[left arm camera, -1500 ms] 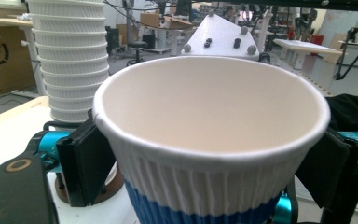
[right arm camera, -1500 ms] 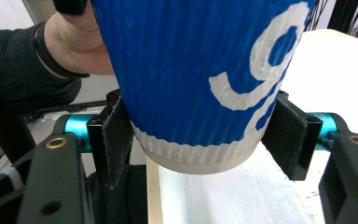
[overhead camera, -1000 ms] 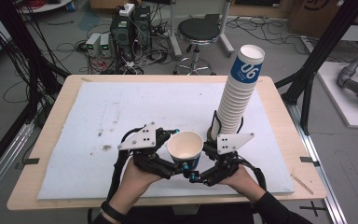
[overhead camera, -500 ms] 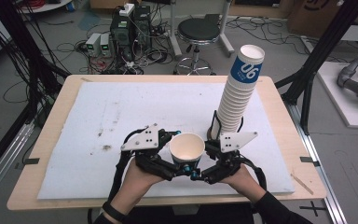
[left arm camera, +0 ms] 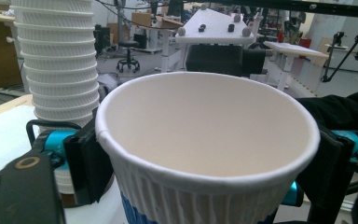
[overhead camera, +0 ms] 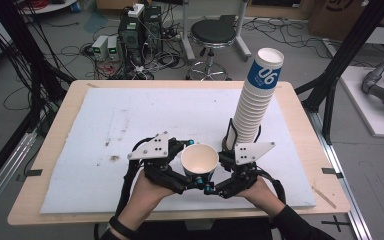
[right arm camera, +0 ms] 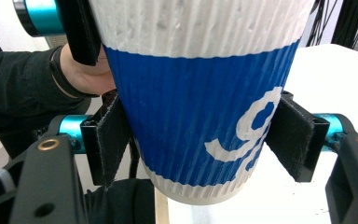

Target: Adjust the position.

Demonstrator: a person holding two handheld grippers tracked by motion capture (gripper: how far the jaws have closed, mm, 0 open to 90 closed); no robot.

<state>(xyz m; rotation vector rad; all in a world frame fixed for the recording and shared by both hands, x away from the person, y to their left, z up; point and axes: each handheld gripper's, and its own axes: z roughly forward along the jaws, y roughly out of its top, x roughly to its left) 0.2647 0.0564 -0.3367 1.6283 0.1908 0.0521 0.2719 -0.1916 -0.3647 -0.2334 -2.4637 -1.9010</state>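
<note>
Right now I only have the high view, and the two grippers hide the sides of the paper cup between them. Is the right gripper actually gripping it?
Observer: Yes. In the right gripper view, the right gripper has just been closing its jaws, and both pads press the paper cup on its blue band.
Operator: And the left one?
Observer: The left gripper flanks the cup just under the rim. Its jaws have just been opening, and I cannot tell whether the pads press.
Operator: Which way does the print face?
Observer: The white numeral on the blue band faces the right gripper's camera.
</note>
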